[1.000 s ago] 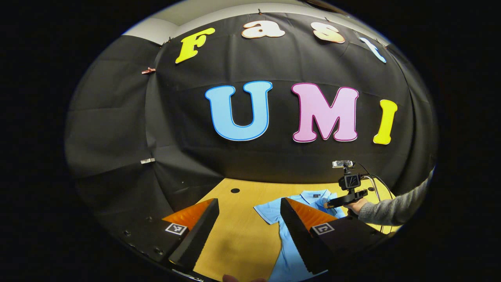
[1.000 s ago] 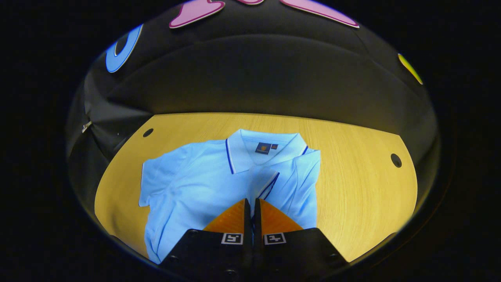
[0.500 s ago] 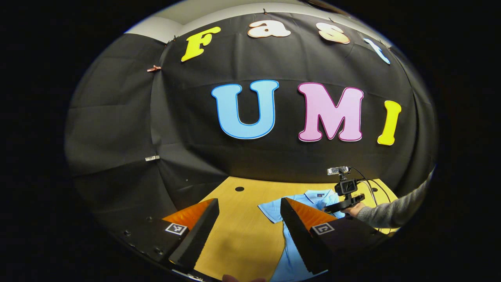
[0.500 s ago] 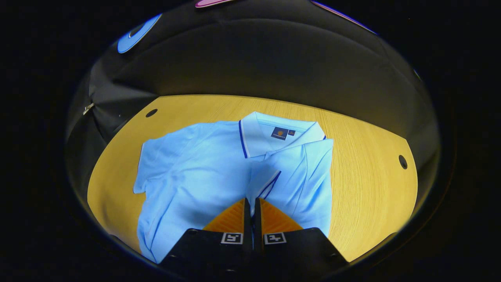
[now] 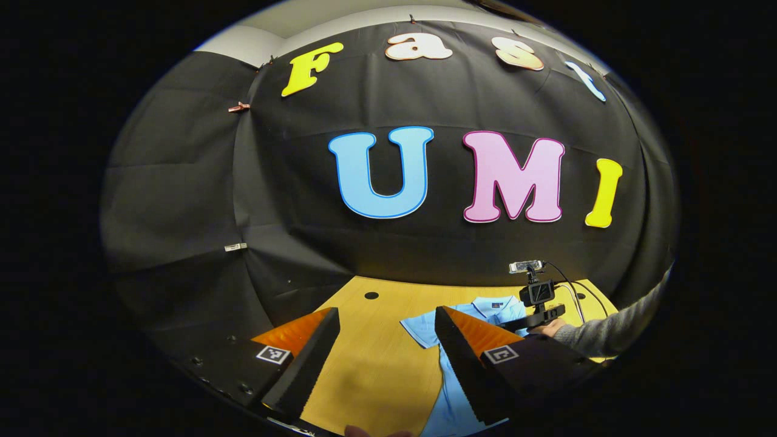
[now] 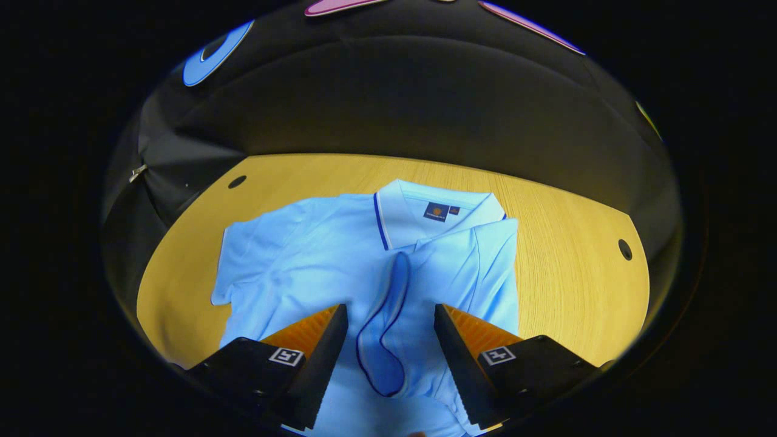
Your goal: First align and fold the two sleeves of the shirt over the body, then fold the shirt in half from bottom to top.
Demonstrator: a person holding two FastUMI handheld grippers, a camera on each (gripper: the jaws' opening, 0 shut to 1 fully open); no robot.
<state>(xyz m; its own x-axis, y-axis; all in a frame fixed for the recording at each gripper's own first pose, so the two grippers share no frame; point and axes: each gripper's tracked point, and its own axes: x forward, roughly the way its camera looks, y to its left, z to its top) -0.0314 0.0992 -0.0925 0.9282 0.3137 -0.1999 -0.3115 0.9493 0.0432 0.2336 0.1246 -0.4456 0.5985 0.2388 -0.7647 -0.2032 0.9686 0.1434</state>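
In the right gripper view, the light blue shirt (image 6: 303,267) is laid flat on the wooden tabletop (image 6: 576,255), its long axis running away from the camera and its collar (image 6: 437,209) pointed toward the booth wall. Its left sleeve (image 6: 240,261) is spread out; its right sleeve (image 6: 388,315) is folded over the body. The left hand-held gripper (image 5: 386,355) is held spread over the tabletop's left part. The right hand-held gripper (image 6: 390,355) is held spread above the folded sleeve.

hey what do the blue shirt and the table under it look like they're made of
The shirt: looks like soft matte knit cloth, a polo type; it creases and drapes, with a ribbed-looking collar. The table: appears to be wood or wood-look laminate, smooth with a slight sheen; fine straight grain lines show.
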